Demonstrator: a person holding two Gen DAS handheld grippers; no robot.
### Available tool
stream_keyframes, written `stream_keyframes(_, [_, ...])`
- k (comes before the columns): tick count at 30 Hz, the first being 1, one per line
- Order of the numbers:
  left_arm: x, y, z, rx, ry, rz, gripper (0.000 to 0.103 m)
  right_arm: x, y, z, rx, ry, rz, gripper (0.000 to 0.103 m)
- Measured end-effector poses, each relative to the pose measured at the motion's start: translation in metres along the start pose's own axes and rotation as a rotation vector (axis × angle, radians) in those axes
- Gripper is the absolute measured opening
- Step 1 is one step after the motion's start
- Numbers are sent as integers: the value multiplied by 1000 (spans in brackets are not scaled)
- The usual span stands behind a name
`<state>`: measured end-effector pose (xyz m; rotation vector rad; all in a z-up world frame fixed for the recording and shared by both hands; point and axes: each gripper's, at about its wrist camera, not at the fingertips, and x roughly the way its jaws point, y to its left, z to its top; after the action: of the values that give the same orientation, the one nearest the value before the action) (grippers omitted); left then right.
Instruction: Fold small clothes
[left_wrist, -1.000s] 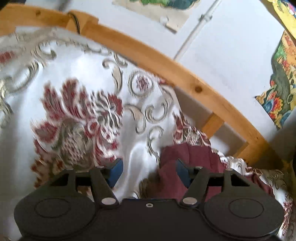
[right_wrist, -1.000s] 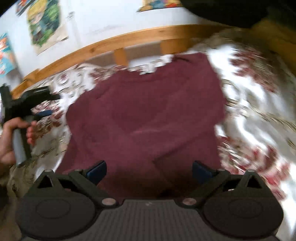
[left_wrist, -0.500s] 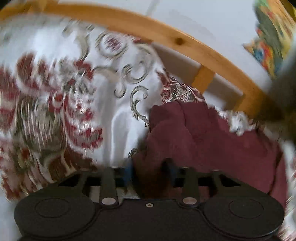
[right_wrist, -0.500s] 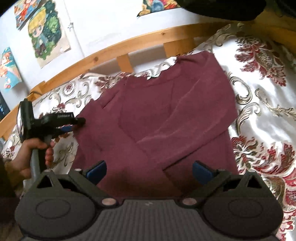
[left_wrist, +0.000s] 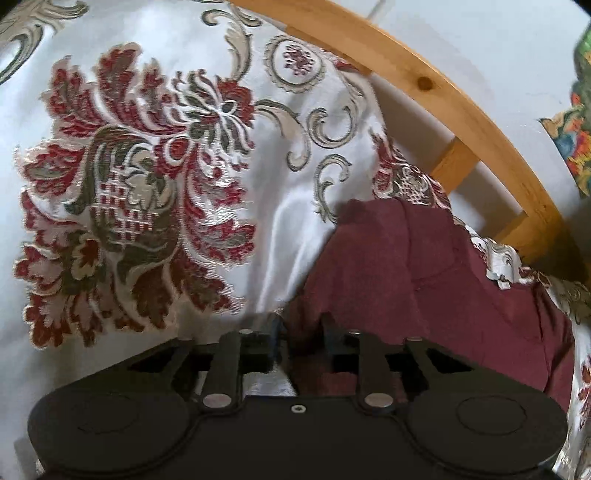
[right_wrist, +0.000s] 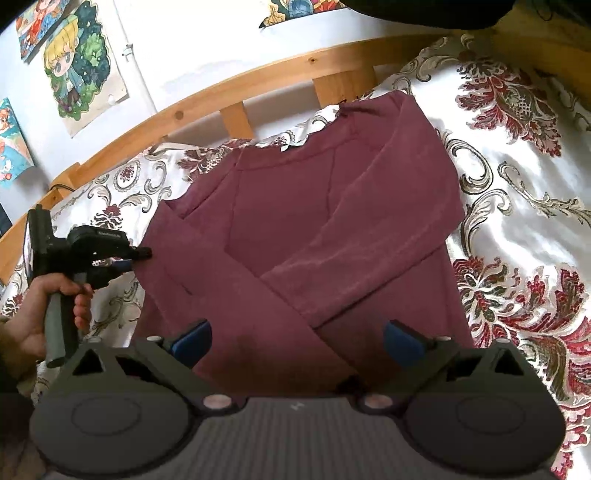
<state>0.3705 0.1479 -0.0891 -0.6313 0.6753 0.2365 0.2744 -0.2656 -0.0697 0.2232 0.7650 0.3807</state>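
sweater: maroon sweater (right_wrist: 314, 229) is laid flat on the floral bedspread (right_wrist: 517, 206), sleeves crossed
left gripper (left_wrist: 300, 332): jaws opening, sweater's edge is caught between them, probably still pinched
right gripper (right_wrist: 297, 338): jaws spread wide, nothing held, hovering over the hem

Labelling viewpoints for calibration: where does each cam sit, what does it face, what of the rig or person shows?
Left wrist: on the left gripper, aimed down at the maroon long-sleeved top's edge; jaws opening, fabric between them.
Right wrist: on the right gripper, open above the top; shows the left gripper and bare hand.
Shared: top, floral satin bedspread, curved wooden bed rail.
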Motion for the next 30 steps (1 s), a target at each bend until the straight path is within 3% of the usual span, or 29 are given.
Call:
stream_keyframes(3, [-5, 1, 0, -18, 3, 32, 59, -1, -2, 0, 4, 1, -16, 102])
stream_keyframes(9, [-26, 0, -6, -2, 14, 73, 85, -9, -4, 1, -9, -11, -61, 103])
stream_keyframes(14, [-58, -11, -17, 88, -3, 63, 95, -31, 4, 0, -78, -38, -114, 103])
stream_keyframes(18, [-93, -31, -32, 251, -68, 30, 102, -58, 13, -4, -132, -70, -159, 103])
stream_keyframes(22, [-127, -46, -56, 384, -127, -9, 102, -91, 17, -13, -152, -110, -186, 103])
stream_keyframes(30, [-170, -67, -120, 624, -28, -8, 102, -136, 17, -28, -165, -160, -165, 103])
